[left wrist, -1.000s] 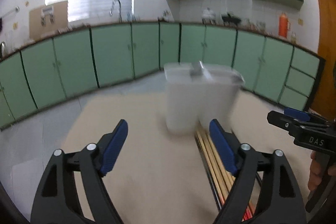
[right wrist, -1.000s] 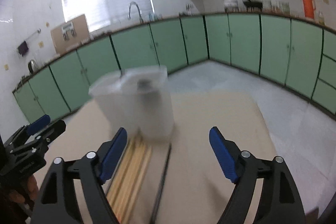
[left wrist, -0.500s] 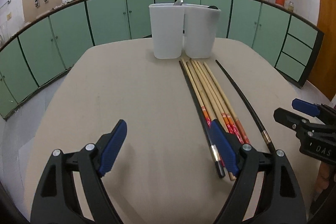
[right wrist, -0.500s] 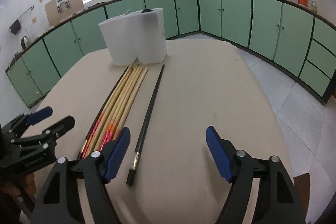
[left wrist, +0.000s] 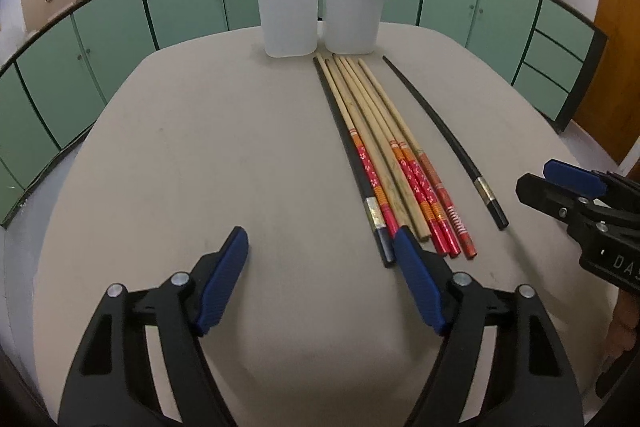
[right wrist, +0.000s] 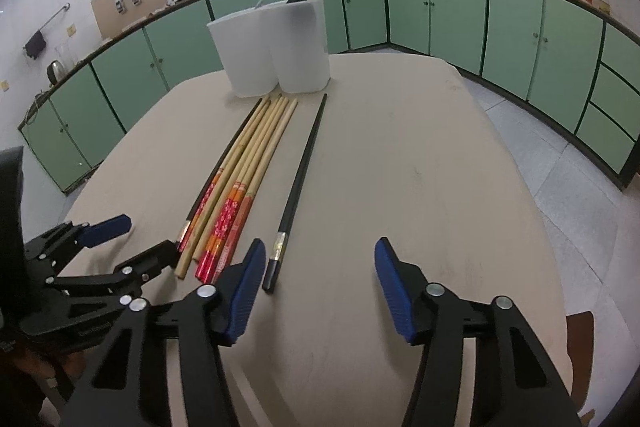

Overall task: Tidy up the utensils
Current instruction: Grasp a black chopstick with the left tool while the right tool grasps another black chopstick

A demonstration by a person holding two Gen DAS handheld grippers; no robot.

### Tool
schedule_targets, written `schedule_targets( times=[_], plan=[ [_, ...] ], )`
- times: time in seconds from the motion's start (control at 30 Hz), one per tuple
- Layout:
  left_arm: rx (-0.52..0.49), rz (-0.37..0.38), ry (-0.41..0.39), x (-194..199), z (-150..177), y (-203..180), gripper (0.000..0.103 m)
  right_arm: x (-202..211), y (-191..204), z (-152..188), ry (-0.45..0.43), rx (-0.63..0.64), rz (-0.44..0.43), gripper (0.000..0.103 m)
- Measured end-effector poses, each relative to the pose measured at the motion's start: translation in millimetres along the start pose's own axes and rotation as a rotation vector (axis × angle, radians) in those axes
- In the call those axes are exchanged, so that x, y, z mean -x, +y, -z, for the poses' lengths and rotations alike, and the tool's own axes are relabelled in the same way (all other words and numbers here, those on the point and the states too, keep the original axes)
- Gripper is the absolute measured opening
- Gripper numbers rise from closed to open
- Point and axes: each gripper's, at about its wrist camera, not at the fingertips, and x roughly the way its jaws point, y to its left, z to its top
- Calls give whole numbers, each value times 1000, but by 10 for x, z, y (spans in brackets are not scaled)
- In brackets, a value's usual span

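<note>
A tight bundle of slim round chopsticks (left wrist: pixel 384 151) lies flat on the counter (left wrist: pixel 200 167), tips just short of two white plastic tubs (left wrist: pixel 320 11) — pale bamboo shafts with red and orange patterned ends, and one glossy black stick along the bundle's edge. A second black chopstick (right wrist: pixel 298 183), metal-banded near its butt, lies alone just beside the bundle. The counter is smooth, matte beige, with rounded corners. Nearest the bundle's butt ends, the left gripper (left wrist: pixel 320 275) has just been narrowing but stands fairly wide, nothing between its ribbed blue pads. The right gripper (right wrist: pixel 320 279) — just been closing, jaws half-spread — is empty beside the lone stick's butt.
</note>
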Motion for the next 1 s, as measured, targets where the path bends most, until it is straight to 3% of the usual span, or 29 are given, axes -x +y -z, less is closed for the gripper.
schedule_targets(
  times=[0.23,0.77,1.0],
  plan=[
    [16,-13,-1,35,28,54,62,-12,53,88,24,12,-25,46],
    [23,-19,12,42,58,56,55,-97,238,199,43,71,-30,29],
    [23,-15,9,66,75,38,39,-142,296,195,25,85,-7,17]
  ],
)
